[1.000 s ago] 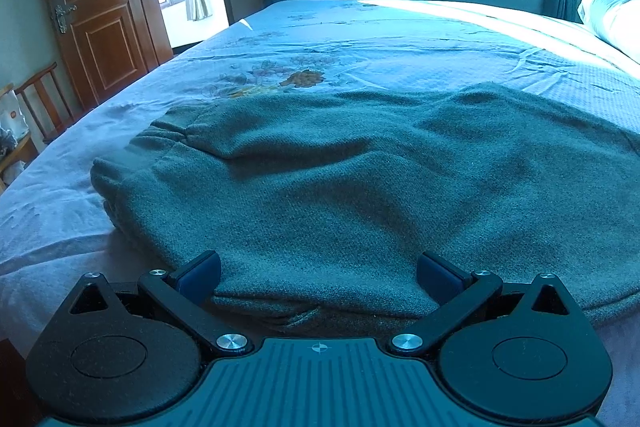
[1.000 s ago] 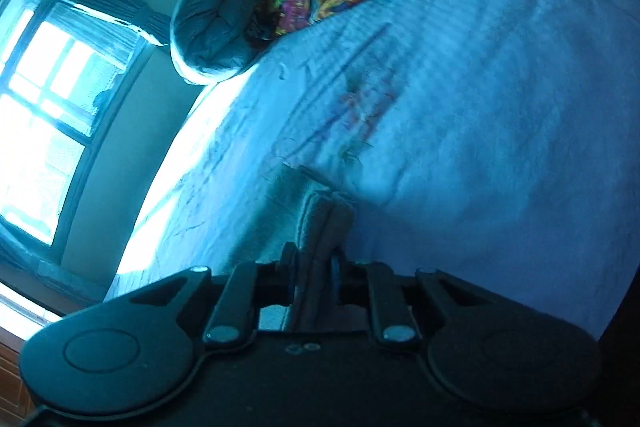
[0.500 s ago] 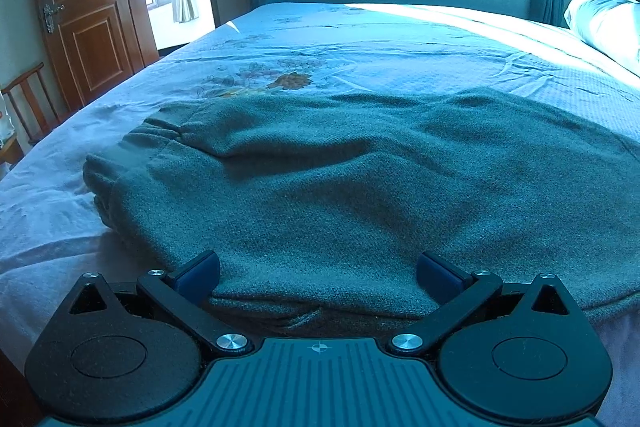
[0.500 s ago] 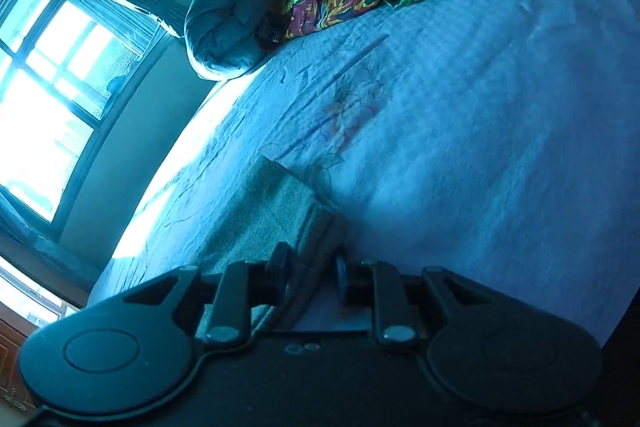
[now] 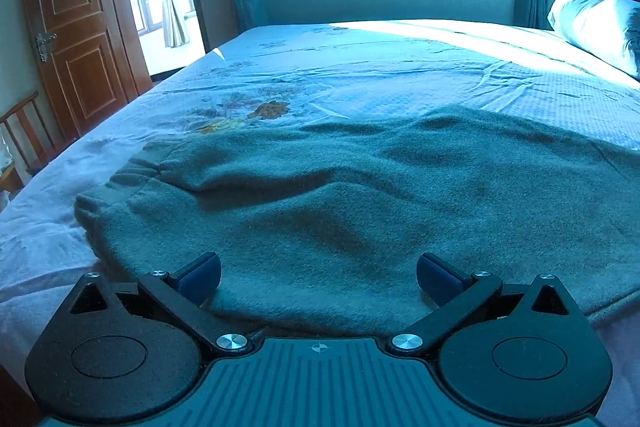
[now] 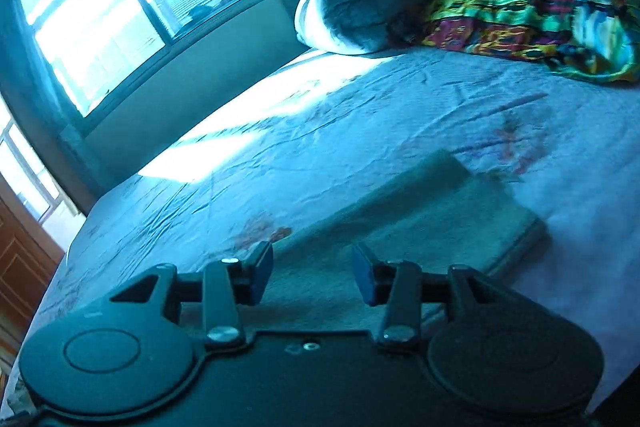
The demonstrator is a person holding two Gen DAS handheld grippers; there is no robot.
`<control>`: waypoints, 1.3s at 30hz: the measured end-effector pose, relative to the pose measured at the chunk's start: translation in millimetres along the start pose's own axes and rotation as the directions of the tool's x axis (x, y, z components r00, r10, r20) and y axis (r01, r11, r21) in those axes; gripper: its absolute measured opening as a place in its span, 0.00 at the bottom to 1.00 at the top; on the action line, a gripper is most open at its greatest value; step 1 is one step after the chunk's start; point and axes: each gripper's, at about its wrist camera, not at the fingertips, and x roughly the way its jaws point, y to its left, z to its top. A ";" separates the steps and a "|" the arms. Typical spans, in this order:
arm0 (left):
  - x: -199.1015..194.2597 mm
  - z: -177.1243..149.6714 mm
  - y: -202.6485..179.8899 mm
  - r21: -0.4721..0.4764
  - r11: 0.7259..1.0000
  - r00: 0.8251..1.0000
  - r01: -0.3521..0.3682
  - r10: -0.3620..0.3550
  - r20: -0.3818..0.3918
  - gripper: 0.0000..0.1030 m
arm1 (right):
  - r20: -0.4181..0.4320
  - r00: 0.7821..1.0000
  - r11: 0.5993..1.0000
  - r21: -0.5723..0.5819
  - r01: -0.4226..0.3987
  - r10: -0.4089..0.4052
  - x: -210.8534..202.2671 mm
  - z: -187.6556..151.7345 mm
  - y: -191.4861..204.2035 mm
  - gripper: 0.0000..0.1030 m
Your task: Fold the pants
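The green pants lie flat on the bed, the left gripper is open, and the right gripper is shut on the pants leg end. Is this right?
Not quite. The right wrist view shows the right gripper open, its jaws apart above the pants, gripping nothing. The rest holds: the left gripper is open.

My left gripper (image 5: 319, 277) is matte black: two round housings, each with a faint circular recess, flank a ribbed centre plate stamped with a small crosshair mark. Angled link arms run from silver pivot screws to the fingers (image 5: 198, 277), which end in dark blue pads; smaller screws sit further out. My right gripper (image 6: 313, 275) is built the same — black discs, silver screws, blue pads (image 6: 262, 273) — though its centre plate looks smooth, with two small fasteners in the middle.
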 end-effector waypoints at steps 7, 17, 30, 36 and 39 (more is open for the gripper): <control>14.2 24.3 2.5 0.021 1.000 1.000 0.004 -0.004 -0.004 1.00 | -0.120 0.993 0.997 -0.071 -0.011 0.003 68.2 24.6 24.1 0.39; 27.1 -3.4 13.1 -0.062 0.998 0.998 0.030 -0.034 -0.060 1.00 | -0.348 0.926 0.988 0.004 -0.157 0.149 111.7 -27.8 46.3 0.27; 9.1 0.7 22.1 -0.109 0.994 0.999 0.028 -0.031 -0.030 1.00 | -0.265 0.943 0.976 -0.036 -0.217 0.200 42.4 -47.5 88.9 0.42; 1.5 -21.8 -18.2 0.019 0.999 1.000 0.027 -0.027 -0.016 1.00 | -0.375 0.922 0.965 -0.191 -0.178 0.096 29.4 -107.6 116.6 0.40; -4.8 -21.5 -8.2 0.012 0.998 0.998 0.058 -0.057 -0.018 1.00 | -0.351 0.931 0.962 -0.205 -0.182 0.102 16.1 -109.6 114.9 0.40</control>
